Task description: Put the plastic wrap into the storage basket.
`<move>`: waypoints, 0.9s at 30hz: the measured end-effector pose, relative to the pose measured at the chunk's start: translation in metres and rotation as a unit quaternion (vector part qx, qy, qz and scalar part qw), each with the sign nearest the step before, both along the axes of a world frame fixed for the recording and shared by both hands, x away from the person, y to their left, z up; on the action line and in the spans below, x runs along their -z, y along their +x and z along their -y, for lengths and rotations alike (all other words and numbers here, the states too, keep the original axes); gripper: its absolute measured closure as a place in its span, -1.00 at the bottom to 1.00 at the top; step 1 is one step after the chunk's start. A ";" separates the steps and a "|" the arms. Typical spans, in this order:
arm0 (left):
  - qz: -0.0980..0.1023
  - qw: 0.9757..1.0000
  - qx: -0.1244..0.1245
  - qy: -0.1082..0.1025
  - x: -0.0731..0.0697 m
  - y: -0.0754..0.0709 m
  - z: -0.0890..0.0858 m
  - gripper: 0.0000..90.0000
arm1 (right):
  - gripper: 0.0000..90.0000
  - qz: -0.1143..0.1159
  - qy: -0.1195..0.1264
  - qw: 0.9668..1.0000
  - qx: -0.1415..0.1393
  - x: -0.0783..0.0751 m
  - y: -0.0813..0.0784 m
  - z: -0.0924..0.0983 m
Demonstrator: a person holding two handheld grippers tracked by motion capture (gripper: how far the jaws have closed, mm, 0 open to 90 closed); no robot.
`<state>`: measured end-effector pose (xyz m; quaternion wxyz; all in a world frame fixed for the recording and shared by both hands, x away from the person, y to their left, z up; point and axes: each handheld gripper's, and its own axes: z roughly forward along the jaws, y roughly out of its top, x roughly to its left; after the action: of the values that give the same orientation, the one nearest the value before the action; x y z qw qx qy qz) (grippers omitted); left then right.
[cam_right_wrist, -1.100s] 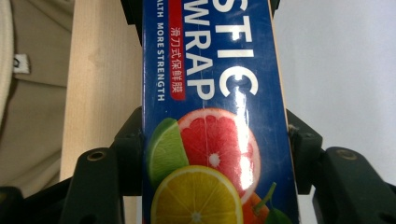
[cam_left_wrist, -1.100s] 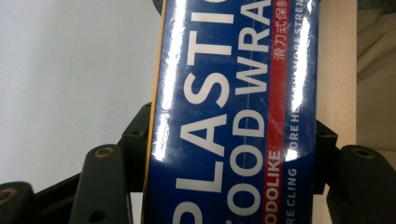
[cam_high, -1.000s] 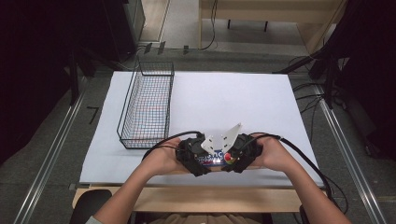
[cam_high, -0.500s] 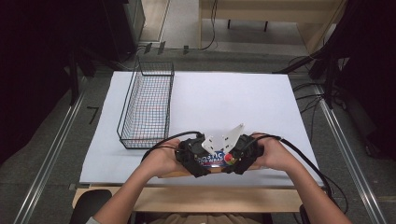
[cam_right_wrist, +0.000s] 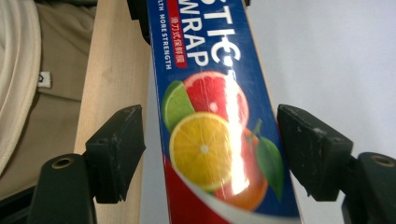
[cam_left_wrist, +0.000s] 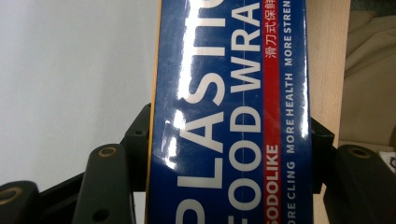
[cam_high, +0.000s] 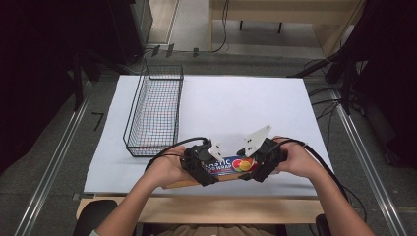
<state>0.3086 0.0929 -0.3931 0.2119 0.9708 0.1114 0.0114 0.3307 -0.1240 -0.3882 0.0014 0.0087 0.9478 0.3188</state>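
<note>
A long blue plastic food wrap box (cam_high: 228, 165) with citrus fruit printed on it lies along the table's front edge, between my two grippers. My left gripper (cam_high: 209, 166) is shut on its left end. In the left gripper view the black jaws press both long sides of the box (cam_left_wrist: 229, 107). My right gripper (cam_high: 253, 166) is at the right end, and its jaws have just been opening. In the right gripper view the box (cam_right_wrist: 210, 135) lies between the pads (cam_right_wrist: 119, 149) with a small gap on each side.
A black wire basket (cam_high: 155, 110) stands on the left part of the white table cover (cam_high: 246, 98). The wooden table edge (cam_high: 196, 211) runs just behind the box, with the person's lap beyond it. Dark equipment and cables ring the table.
Both hands and the box stay at the front edge. The right gripper has shifted very slightly at the box's right end.
</note>
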 end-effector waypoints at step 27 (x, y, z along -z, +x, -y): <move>-0.002 0.996 -0.087 -0.006 -0.011 0.019 -0.037 -0.11 | -0.51 0.028 0.051 0.996 0.071 -0.015 0.003 0.052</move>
<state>0.3277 0.1295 -0.3823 0.2162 0.9560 0.1964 0.0275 0.3333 -0.1764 -0.3731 0.0502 0.0671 0.9267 0.3663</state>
